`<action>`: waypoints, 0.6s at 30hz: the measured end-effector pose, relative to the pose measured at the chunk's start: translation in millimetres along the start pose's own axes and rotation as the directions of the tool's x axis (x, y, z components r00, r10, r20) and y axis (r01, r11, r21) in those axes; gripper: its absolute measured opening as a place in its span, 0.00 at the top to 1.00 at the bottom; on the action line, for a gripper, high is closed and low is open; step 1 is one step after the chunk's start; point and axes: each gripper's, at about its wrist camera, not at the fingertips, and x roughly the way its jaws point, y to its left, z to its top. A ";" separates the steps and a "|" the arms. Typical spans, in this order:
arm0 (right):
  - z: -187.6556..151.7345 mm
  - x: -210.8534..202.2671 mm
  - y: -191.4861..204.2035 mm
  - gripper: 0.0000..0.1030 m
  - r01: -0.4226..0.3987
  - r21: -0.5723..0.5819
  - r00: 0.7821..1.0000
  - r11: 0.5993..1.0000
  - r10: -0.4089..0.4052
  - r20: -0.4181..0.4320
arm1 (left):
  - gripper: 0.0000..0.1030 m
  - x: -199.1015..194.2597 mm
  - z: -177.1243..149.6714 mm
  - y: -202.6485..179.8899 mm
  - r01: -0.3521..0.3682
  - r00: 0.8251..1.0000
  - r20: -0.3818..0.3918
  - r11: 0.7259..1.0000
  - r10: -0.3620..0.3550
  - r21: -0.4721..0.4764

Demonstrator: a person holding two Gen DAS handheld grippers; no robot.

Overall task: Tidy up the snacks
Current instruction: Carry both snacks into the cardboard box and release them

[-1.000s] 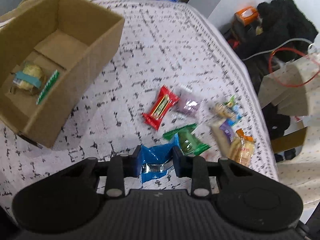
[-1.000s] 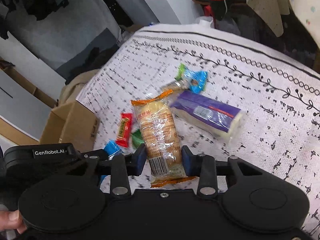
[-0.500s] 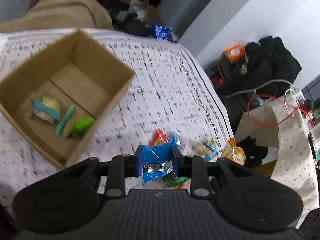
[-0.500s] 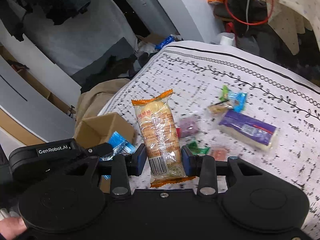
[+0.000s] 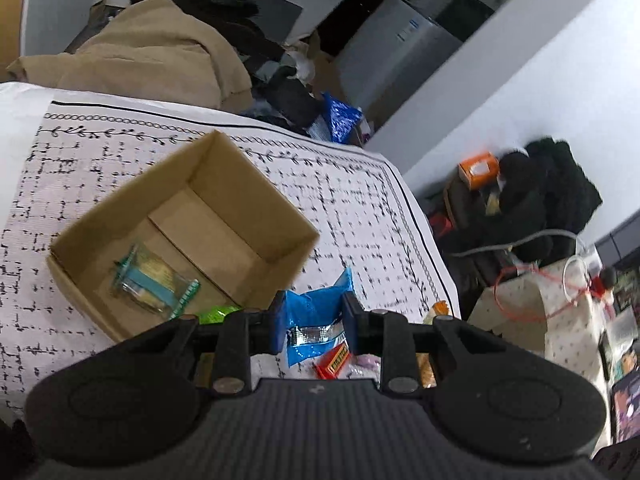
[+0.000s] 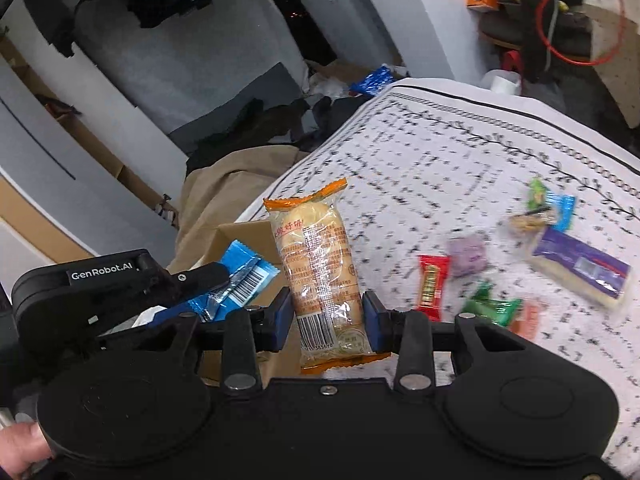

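Beyond your worktop's black-patterned white cloth [image 5: 360, 200] you face a white wall [image 5: 520, 92], a grey cabinet [image 5: 396, 48], a tan blanket [image 5: 152, 56] and floor clutter

My left gripper [image 5: 314, 326] clamped on a blue snack packet [image 5: 316, 320], raised beside the open cardboard box [image 5: 248, 196] on the patterned tablecloth [image 5: 352, 200], a clear-wrapped snack [image 5: 150, 280] inside the box, I see a red candy bar [image 5: 334, 362] below.
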 end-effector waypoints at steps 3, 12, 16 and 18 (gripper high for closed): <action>0.7 7.9 13.1 0.65 -0.007 -0.011 1.000 1.000 0.007 -0.004 | 0.73 -1.9 6.5 10.1 0.000 1.000 0.009 1.000 0.000 -0.025; -2.0 37.9 43.2 0.65 -0.021 -0.038 0.999 0.999 0.019 -0.047 | 0.73 -6.4 27.8 42.8 0.012 1.000 0.022 0.993 -0.010 -0.118; -4.6 51.9 54.0 0.65 -0.025 -0.050 0.998 0.998 0.021 -0.066 | 0.78 -5.3 35.7 56.2 0.014 1.000 0.026 0.988 -0.010 -0.156; -5.8 58.0 58.7 0.65 -0.025 -0.055 0.997 0.998 0.021 -0.074 | 0.78 -4.0 38.3 61.5 0.011 1.000 0.026 0.986 -0.007 -0.169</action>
